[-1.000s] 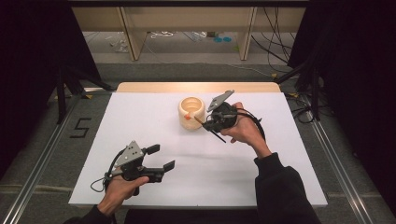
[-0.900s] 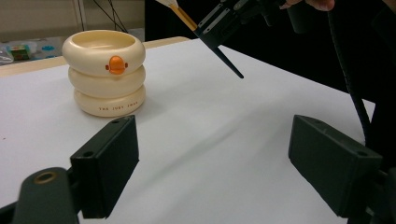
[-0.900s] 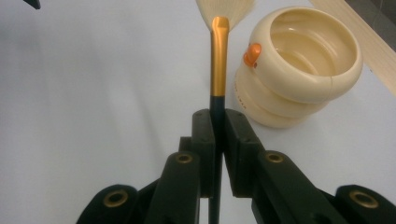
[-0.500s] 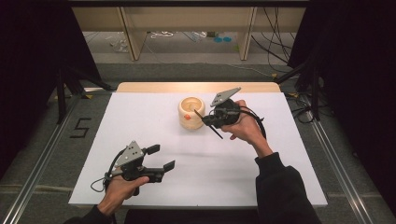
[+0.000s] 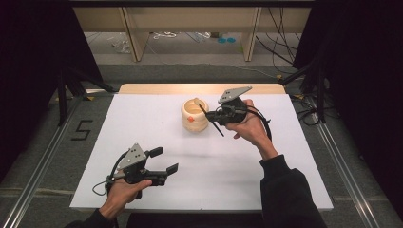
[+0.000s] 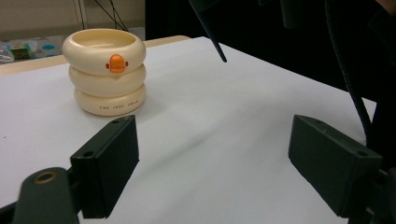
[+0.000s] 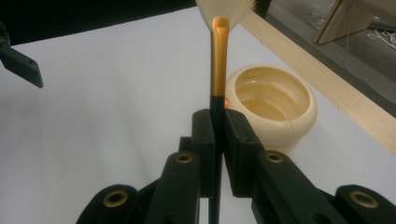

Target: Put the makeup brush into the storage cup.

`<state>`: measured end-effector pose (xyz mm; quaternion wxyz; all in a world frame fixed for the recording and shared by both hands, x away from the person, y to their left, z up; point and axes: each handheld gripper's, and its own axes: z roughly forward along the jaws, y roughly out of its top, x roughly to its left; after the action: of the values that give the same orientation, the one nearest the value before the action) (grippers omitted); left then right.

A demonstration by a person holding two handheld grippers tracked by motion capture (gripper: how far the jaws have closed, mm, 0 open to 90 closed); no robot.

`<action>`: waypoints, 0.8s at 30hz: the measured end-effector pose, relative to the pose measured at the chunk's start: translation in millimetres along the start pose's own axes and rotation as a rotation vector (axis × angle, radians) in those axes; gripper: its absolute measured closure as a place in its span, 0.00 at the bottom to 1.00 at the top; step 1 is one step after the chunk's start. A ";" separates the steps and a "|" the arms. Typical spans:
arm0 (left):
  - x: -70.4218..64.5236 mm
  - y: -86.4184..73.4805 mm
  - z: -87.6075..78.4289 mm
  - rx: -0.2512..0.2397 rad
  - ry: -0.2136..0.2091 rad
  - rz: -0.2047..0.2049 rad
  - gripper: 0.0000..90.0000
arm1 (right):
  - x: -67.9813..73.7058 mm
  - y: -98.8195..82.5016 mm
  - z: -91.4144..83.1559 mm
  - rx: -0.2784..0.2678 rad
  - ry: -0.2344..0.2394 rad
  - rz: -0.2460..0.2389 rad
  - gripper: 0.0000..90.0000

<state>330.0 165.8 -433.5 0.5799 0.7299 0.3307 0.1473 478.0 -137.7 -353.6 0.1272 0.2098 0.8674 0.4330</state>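
Cream-coloured and ringed like three stacked hoops, the cup stands on the white table just ahead of our right gripper, with an orange duck bill on its side. We hold a brush in that gripper: the jaws are clamped on its black handle, the gold ferrule rises directly above them, and the pale bristles fan out at the far end. Compared with a second ago, the right hand has tilted slightly, so the bristle end now lies closer over the cup's rim, while the pointed tail of the handle angles down towards the table on the near side of the gripper. We judge that the brush is being lined up for lowering into the cup, bristles first; the grip itself has not changed, so nothing is released yet. Our left gripper rests well back from the cup, near the table's front edge, with its jaws wide apart and nothing between them. It has kept its place and takes no part in this step.
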 end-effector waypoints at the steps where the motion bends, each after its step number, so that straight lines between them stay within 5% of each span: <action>1: 0.0 0.0 -0.1 0.000 0.003 -0.001 0.18 | -0.8 0.2 0.3 -0.008 -0.005 -0.005 0.93; 24: 2.1 0.9 0.5 -0.006 0.012 0.033 0.18 | -8.0 5.2 9.2 -0.090 -0.011 0.052 0.93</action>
<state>332.2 166.7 -433.1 0.5775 0.7327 0.3215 0.1620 490.0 -132.3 -354.6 0.1298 0.2287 0.8405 0.4737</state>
